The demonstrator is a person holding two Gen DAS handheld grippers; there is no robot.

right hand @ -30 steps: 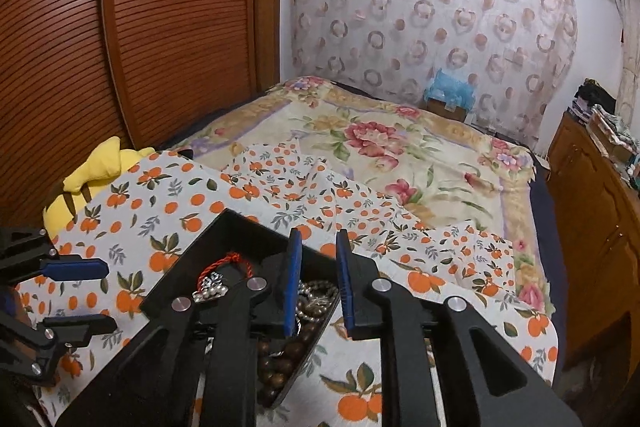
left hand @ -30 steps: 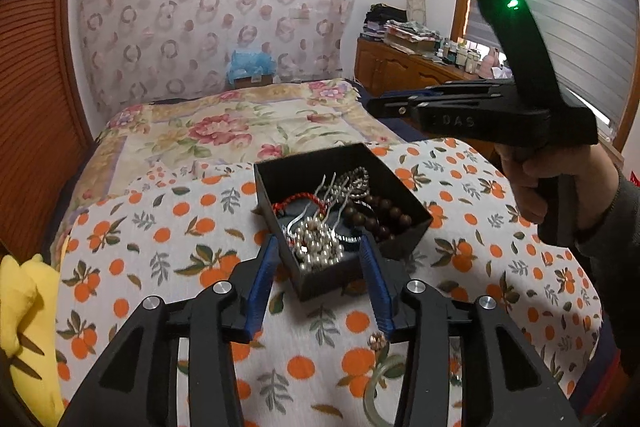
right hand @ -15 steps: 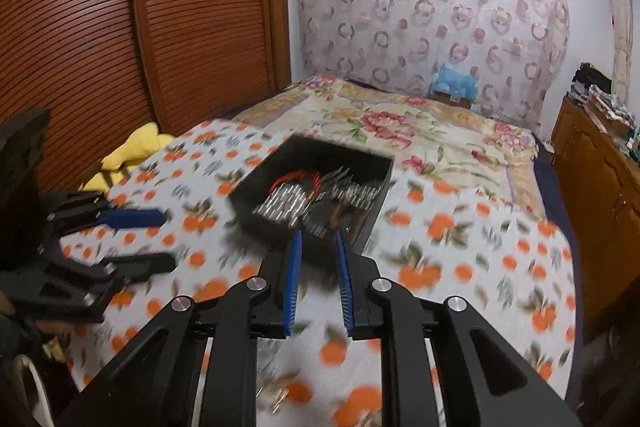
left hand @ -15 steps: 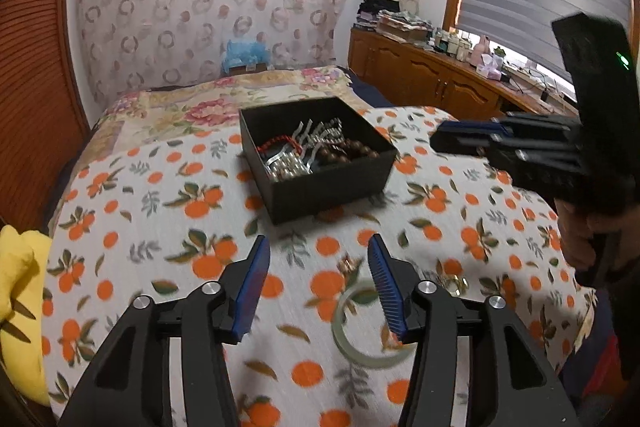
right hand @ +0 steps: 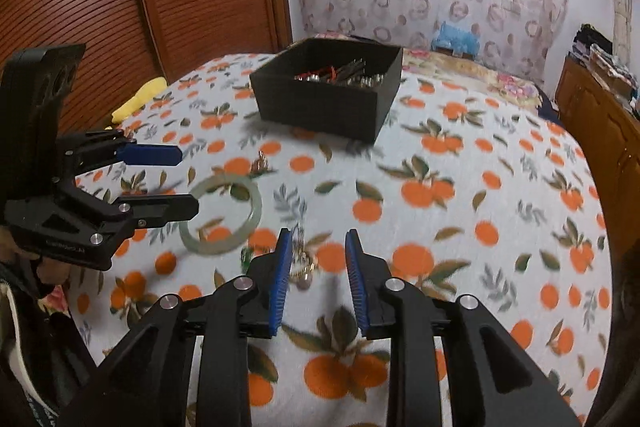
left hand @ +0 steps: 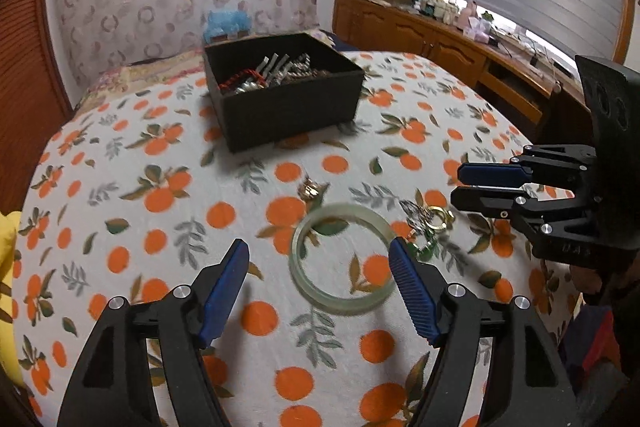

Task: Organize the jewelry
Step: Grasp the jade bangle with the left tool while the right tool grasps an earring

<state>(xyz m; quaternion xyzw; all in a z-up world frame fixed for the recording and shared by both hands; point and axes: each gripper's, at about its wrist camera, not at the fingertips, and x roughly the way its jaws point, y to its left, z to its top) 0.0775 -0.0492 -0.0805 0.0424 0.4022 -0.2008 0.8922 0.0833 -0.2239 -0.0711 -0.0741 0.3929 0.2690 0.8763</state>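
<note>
Left wrist view shows the left tongs (left hand: 318,269) spread wide and holding nothing, low over a pale green bangle (left hand: 341,257) that lies flat on the orange-print cloth (left hand: 132,163); the bangle sits between the two blue pads but touches neither. Just right of the bangle lies a small tangle of gold rings and a chain (left hand: 430,221), and just beyond the bangle a small gold piece (left hand: 311,189). Farther beyond the bangle stands the black box (left hand: 284,95), open-topped, with a heap of silver pieces and a red cord inside. Right wrist view shows the right tongs (right hand: 316,267) parted by a moderate gap, empty, hovering just right of the bangle (right hand: 221,214) with the chain tangle (right hand: 302,269) blurred beside their left pad. A yellow cloth (right hand: 138,99) lies left of the bangle, well apart.
</note>
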